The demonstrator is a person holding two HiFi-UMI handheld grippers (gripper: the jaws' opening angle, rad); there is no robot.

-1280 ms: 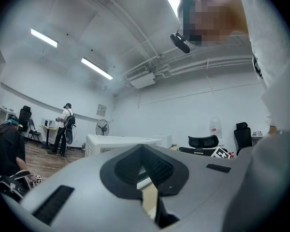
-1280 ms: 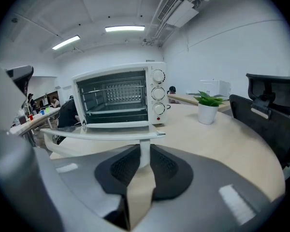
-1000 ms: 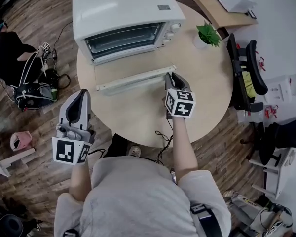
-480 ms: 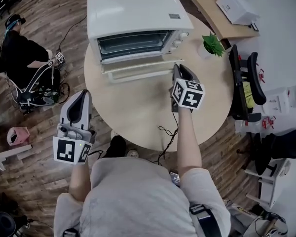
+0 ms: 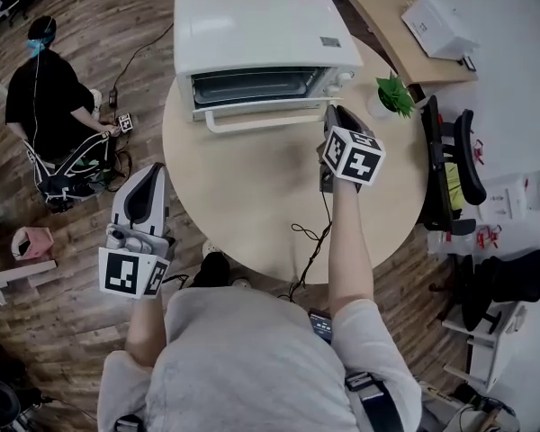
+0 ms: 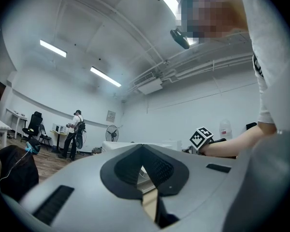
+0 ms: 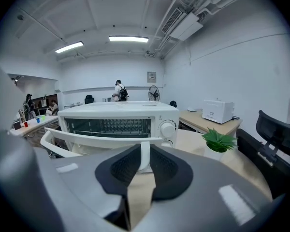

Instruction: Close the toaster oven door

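The white toaster oven (image 5: 261, 34) stands at the far side of the round table (image 5: 252, 205). Its door (image 5: 252, 86) is tilted up most of the way, with the top edge still leaning out. My right gripper (image 5: 333, 112) is at the right end of the white door handle (image 5: 261, 122). In the right gripper view the handle's end post (image 7: 144, 156) sits between the pads of the right gripper (image 7: 144, 153), and the jaws are closing on it. The oven rack (image 7: 108, 125) shows above the handle bar. My left gripper (image 5: 149, 171) hangs off the table's left side, shut and empty, as the left gripper (image 6: 143, 149) in its own view confirms.
A small potted plant (image 5: 393, 93) stands on the table right of the oven. A black cable (image 5: 310, 241) trails over the table's near edge. A person (image 5: 49, 88) sits on the floor at left. A black chair (image 5: 450, 151) and a desk with a white box (image 5: 436, 21) are at right.
The door has swung up from lying flat open to nearly upright, with my right gripper rising toward the oven on the handle's right end. The left gripper has barely moved.
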